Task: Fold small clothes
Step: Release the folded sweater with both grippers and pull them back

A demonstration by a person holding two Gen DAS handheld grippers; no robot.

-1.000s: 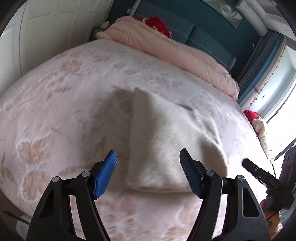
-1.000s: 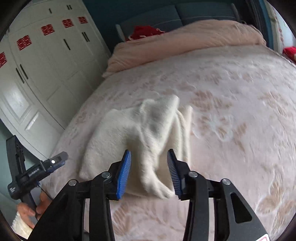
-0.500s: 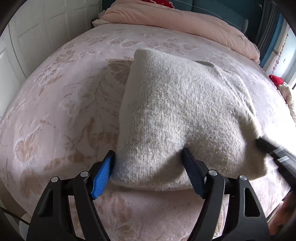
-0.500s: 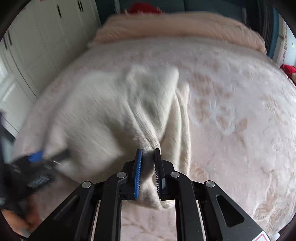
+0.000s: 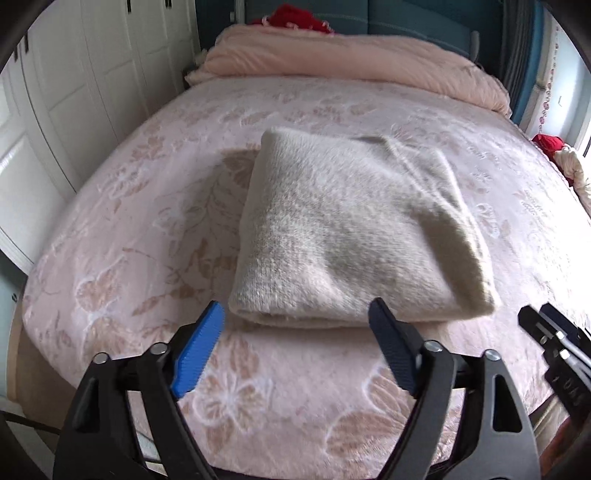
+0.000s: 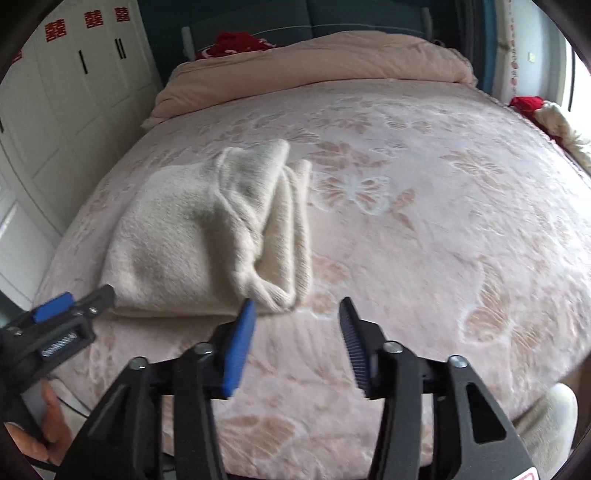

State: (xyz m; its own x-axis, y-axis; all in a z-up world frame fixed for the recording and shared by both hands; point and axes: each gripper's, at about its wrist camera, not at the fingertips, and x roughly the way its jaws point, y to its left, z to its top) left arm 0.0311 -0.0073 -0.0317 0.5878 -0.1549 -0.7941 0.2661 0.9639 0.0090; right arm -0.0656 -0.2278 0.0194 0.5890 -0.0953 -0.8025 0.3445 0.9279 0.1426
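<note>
A cream knitted garment (image 5: 351, 236) lies folded into a thick rectangle on the pink flowered bedspread (image 5: 147, 229). In the right wrist view the garment (image 6: 207, 236) shows its layered folded edges on its right side. My left gripper (image 5: 295, 332) is open and empty, just in front of the garment's near edge. My right gripper (image 6: 295, 325) is open and empty, just in front of the garment's near right corner. The right gripper also shows at the right edge of the left wrist view (image 5: 554, 339), and the left gripper shows at the left of the right wrist view (image 6: 66, 310).
A rolled pink duvet (image 5: 351, 62) lies across the head of the bed, with a red item (image 5: 295, 22) behind it. White wardrobe doors (image 6: 74, 92) stand along the left. Red and cream cloth (image 6: 546, 114) lies at the bed's right edge.
My right gripper was shut on the garment's near right corner half a second ago; it has let go, opened and pulled back. My left gripper has drawn back from the garment, still open.
</note>
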